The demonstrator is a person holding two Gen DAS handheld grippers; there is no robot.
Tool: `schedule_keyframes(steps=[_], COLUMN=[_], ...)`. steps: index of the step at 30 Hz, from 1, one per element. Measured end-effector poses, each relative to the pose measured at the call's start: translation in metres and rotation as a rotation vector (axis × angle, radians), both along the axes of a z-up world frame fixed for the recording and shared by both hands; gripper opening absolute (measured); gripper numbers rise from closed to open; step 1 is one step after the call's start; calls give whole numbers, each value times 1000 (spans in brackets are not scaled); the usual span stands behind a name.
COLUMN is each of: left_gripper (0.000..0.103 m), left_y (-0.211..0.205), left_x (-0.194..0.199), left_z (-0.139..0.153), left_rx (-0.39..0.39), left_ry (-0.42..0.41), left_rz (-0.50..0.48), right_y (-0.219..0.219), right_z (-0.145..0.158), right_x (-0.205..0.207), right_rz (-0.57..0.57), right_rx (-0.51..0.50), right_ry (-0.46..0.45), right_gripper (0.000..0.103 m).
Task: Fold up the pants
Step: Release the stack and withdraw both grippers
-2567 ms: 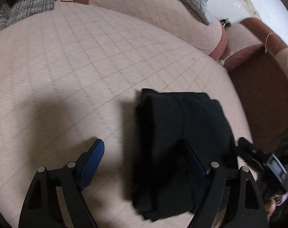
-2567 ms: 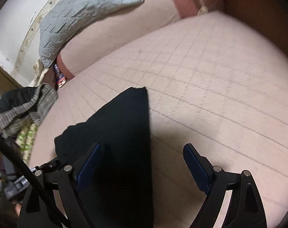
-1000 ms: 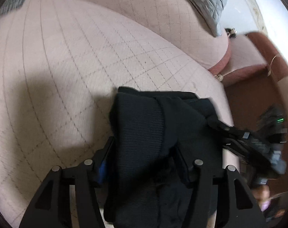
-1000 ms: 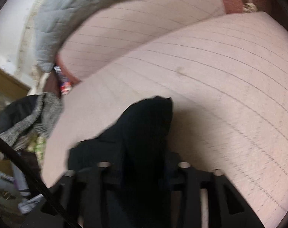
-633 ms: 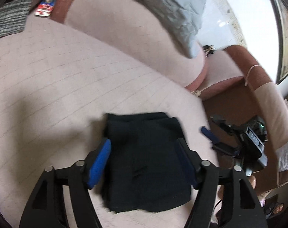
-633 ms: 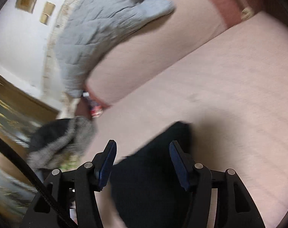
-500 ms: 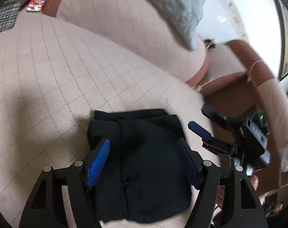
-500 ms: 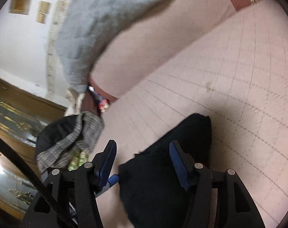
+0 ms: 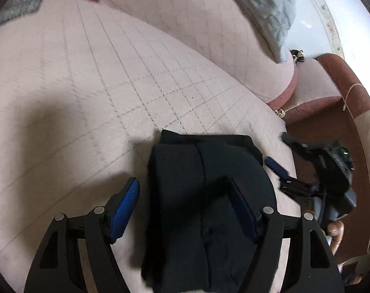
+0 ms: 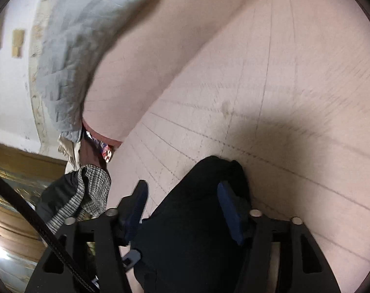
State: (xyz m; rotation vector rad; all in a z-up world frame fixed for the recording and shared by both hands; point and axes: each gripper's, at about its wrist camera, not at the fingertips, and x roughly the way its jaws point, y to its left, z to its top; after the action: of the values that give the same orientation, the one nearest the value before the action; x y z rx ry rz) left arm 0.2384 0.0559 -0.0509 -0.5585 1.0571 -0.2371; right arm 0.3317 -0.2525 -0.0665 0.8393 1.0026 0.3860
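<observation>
The black pants (image 9: pixel 202 195) lie folded into a compact stack on the pink quilted sofa seat (image 9: pixel 87 78). My left gripper (image 9: pixel 185 202) is open, its blue pads either side of the stack's near left part, just above it. My right gripper (image 10: pixel 182 207) is open over the same black pants (image 10: pixel 192 232), one blue pad (image 10: pixel 230 210) against the cloth. The right gripper (image 9: pixel 297 171) also shows in the left wrist view at the stack's right edge, near the seat's edge.
A grey quilted cushion (image 9: pixel 265 12) leans on the sofa back (image 10: pixel 145 73). A grey-and-black knit garment (image 10: pixel 80 195) lies at the seat's far end, with a small red-blue packet (image 10: pixel 104 150) beside it. Brown floor (image 9: pixel 331 131) and another armrest are to the right.
Both grippers were shut on the folded pants a second ago, then opened and let go. The stack now rests on the seat, and both grippers hover lower over it.
</observation>
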Motion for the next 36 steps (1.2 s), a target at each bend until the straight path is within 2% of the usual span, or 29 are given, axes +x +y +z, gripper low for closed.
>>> schedule_keyframes(steps=[4,7,10,13,16,18,22,25,36], left_gripper=[74,76,79,79,80,81,94,97,97], left_y=[3,-1,-12,-25,-39,-44,-48,-54,-70], left_x=[-43,-80,-124,-169,-209,-224,-255,-269,-270], left_z=[30,44,51,53,62,70,91,101,84], left_rx=[154,255,349,435,514,539,564,582,541], left_ry=[-59,-80,-106,-140,-217,-256,-357,-416,-327], left_rz=[-4,-3,1,23,73,93,163,180,71], right_y=[-5,-5,2,7,13,17,28,38,74], right_z=[42,52,47,29,11,6,10,17,22], right_x=[-61,-118,-178,-230,-274,-295,-325,-336,-349], right_rz=[34,37,29,11,-25,-48,-74,-78,-4], right_rx=[-149,-247,-361,-418,-465,-491,-571,-629,-703], right_ry=[-91,-122,-148,-147,-133,-130,-176,-217,-271], right_gripper=[77,78,78,78,78,78,80,82,86])
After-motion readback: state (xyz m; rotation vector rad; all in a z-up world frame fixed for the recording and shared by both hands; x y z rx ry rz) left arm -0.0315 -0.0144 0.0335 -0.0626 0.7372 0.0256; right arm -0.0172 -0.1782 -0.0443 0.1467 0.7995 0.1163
